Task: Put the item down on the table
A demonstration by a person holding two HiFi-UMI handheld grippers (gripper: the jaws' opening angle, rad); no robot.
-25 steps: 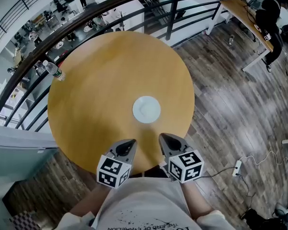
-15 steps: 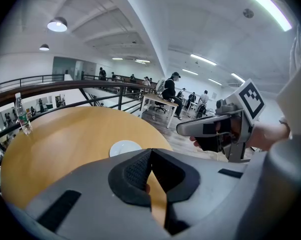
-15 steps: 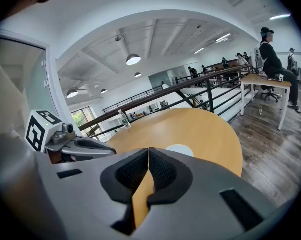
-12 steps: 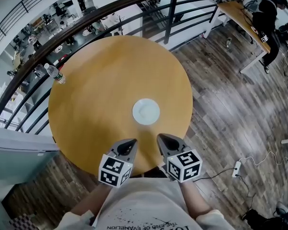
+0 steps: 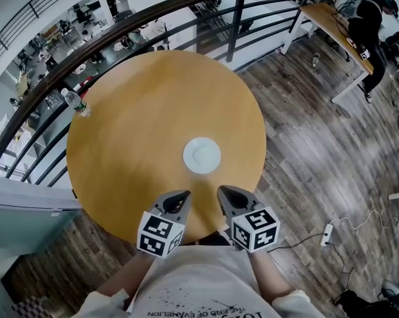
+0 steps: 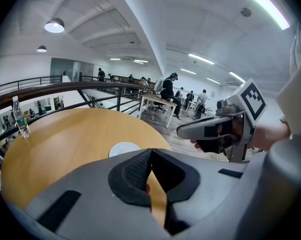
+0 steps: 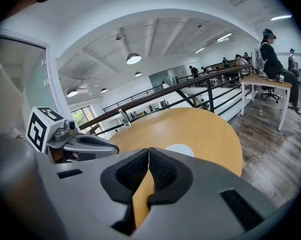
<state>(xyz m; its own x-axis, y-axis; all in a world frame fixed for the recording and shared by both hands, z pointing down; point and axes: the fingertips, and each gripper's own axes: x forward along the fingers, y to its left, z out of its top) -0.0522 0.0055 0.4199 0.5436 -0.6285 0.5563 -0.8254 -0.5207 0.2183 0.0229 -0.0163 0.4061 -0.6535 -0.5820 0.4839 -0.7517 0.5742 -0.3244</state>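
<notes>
— White round disc (image 5: 201, 155): do we carry it?
— No. Our left gripper (image 5: 181, 197) and right gripper (image 5: 223, 192) hover clenched and empty over the near edge. It lies flat on the round wooden table (image 5: 140, 105) beyond them, so we judge it delivered.

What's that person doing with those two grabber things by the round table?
A person stands at a round wooden table with a gripper in each hand. The left gripper and the right gripper hover side by side over the near edge, both with jaws shut and nothing in them. A white plate lies flat on the table just ahead of them, touching neither. A water bottle stands at the far left edge. Nothing is being carried right now.
</notes>
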